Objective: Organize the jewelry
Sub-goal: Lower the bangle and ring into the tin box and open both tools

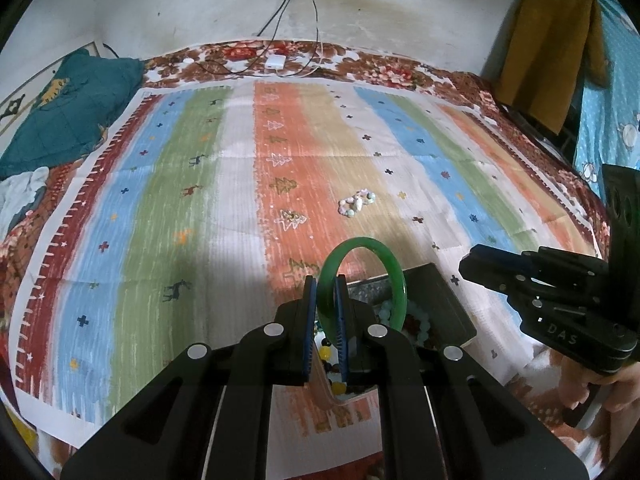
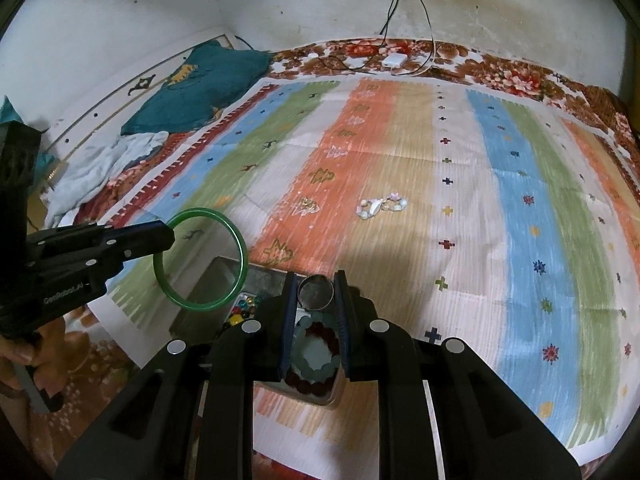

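Observation:
My left gripper [image 1: 326, 284] is shut on a green bangle [image 1: 382, 252] and holds it upright over the dark jewelry box [image 1: 444, 296]. The left gripper [image 2: 170, 234] and the bangle [image 2: 236, 240] also show in the right wrist view. My right gripper [image 2: 316, 276] is shut on a small silver ring [image 2: 317, 290] above the box [image 2: 216, 280], which holds bead bracelets [image 2: 316, 356] and colored beads [image 2: 244, 308]. The right gripper [image 1: 464, 268] shows in the left wrist view. A pastel bead bracelet [image 1: 356, 202] [image 2: 382, 205] and a small gold piece [image 1: 291, 216] [image 2: 307, 203] lie farther out on the striped cloth.
The striped cloth [image 1: 180, 200] covers a floral bedspread [image 1: 360, 64]. A teal pillow [image 1: 68, 108] and light clothes [image 2: 100, 168] lie at the far left. A white charger with cables [image 1: 276, 61] sits by the wall. A yellow garment [image 1: 548, 48] hangs at the right.

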The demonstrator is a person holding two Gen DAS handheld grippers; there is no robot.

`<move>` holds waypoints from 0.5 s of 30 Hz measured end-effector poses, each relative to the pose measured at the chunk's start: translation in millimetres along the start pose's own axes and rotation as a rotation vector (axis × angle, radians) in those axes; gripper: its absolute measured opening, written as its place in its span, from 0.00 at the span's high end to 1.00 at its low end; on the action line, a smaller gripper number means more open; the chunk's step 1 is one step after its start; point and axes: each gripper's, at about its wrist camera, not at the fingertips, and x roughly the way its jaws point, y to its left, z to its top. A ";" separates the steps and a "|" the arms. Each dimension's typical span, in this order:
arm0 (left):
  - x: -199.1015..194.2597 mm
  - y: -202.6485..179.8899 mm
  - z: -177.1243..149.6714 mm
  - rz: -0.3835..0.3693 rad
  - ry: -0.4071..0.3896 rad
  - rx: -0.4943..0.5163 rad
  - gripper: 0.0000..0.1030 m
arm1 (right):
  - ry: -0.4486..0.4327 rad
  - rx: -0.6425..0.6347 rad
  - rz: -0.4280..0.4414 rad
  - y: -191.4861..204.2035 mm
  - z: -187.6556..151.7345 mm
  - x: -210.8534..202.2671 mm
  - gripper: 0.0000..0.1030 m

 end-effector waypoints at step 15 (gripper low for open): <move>11.8 -2.4 -5.1 -0.032 0.049 -0.007 0.87 | 0.025 -0.006 0.021 3.8 -2.8 2.9 0.81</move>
